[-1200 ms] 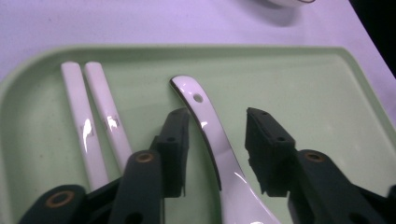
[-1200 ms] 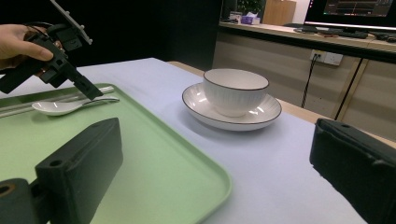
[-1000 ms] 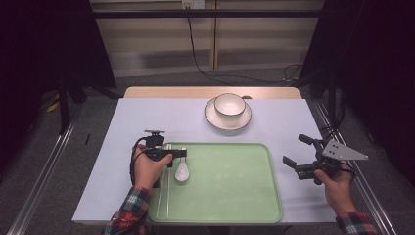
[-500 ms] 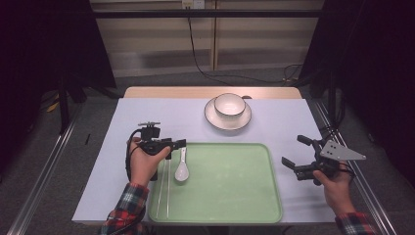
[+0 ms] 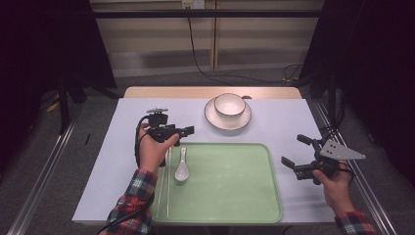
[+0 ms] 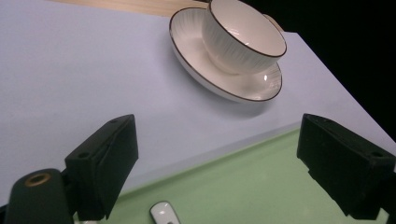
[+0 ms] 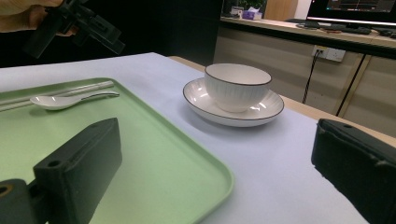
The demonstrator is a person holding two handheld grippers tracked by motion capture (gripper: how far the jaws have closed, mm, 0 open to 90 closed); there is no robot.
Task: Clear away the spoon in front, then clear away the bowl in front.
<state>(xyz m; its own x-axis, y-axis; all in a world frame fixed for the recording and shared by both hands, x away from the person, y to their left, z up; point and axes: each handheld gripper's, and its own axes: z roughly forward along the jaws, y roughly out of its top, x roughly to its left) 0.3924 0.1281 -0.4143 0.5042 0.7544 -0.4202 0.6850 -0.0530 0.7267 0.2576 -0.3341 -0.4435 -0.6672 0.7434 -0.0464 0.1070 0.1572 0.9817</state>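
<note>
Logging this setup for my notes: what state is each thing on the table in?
Spoon: lying in the tray, released.
Chopsticks: lying at the tray's left edge.
Tray: flat on the table.
Bowl: upright on its saucer, empty.
Left gripper: open, jaws just opened.
Right gripper: open, empty.

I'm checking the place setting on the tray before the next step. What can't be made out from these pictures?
- Chopsticks: in the high view the left hand covers their far ends.
- Spoon: the left gripper view's bottom edge cuts it off.
- Bowl on its saucer: its floor is hidden by the rim in both gripper views.
</note>
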